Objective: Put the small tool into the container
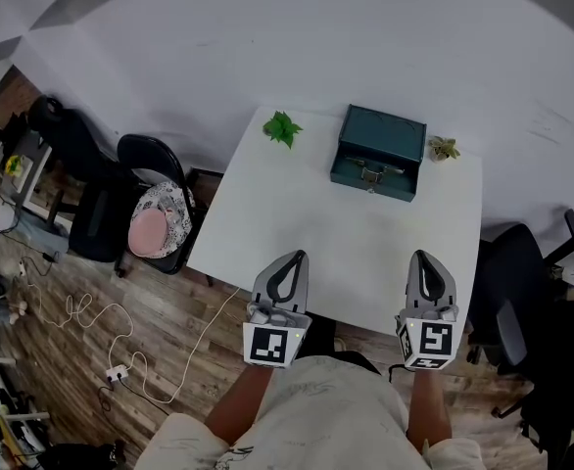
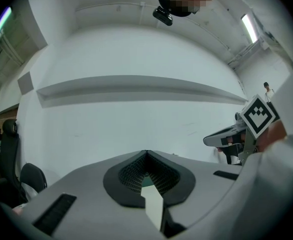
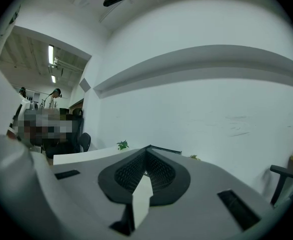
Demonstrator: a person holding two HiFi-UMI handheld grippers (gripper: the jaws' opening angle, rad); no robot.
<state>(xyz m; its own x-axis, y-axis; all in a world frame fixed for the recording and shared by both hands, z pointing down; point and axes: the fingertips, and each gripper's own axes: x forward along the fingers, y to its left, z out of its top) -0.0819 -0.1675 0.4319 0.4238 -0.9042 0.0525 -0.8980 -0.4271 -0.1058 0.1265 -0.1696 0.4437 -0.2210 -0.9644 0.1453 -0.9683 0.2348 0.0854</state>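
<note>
Jaws of the left gripper (image 1: 293,260) and the right gripper (image 1: 423,259) are pressed together on nothing, both held at the near edge of the white table (image 1: 346,243). At the far side sits the green box (image 1: 378,151), lid down, with a leafy plant (image 1: 282,127) to its left and a smaller plant (image 1: 444,148) to its right. No small tool shows; it may be shut inside or out of sight. Either way, I judge any reach should come in level and clear of the plants.

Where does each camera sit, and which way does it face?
Head view: on the head, steeply down at white table, green box, left tool, right tool; forearms show.
Left gripper view: on left tool, over its shut jaws, facing wall; right tool at right.
Right gripper view: on right tool, over its shut jaws, facing table and box.
Shared: box, in head and right gripper views.
</note>
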